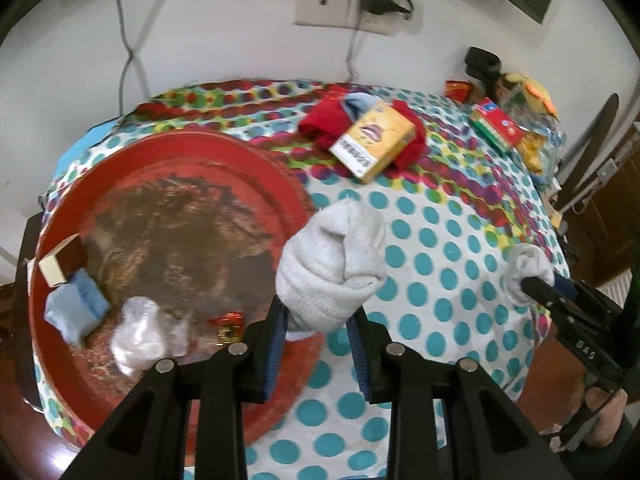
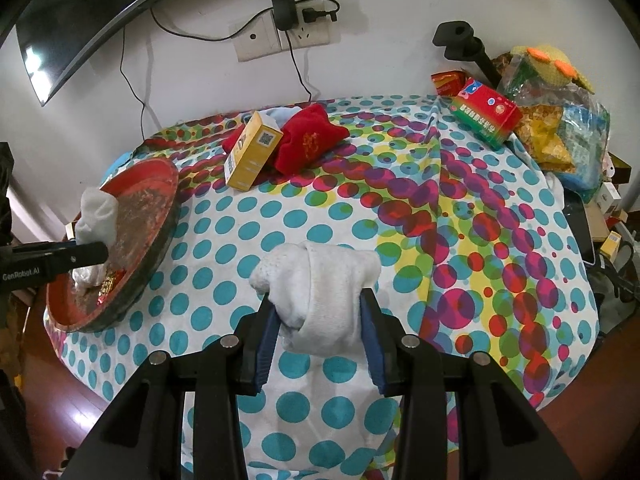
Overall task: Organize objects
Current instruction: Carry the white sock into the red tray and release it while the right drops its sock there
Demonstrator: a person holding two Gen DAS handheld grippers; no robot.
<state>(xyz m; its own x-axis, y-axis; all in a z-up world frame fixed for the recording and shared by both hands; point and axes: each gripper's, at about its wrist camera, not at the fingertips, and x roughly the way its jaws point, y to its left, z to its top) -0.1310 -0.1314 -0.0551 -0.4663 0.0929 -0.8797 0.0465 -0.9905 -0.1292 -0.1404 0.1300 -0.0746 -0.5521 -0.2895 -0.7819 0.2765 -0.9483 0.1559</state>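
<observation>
On the dotted cloth (image 2: 400, 240), each hand-held gripper (image 1: 318, 322) (image 2: 318, 314) clamps what seems a rolled grey sock (image 1: 332, 256) (image 2: 320, 288).

The left gripper (image 1: 320, 320) points steeply down, its 2 blue-padded fingers (image 1: 276, 344) pressed against a grey sock bundle (image 1: 332, 260). The right gripper (image 2: 318, 320) tilts down as well, jaws clamped on a second grey sock bundle (image 2: 320, 280) held between its pads.

Left hand-held gripper (image 1: 318, 320) clamping grey rolled sock (image 1: 332, 264), over red tray (image 1: 168, 148) rim, dotted cloth (image 1: 440, 240)
</observation>
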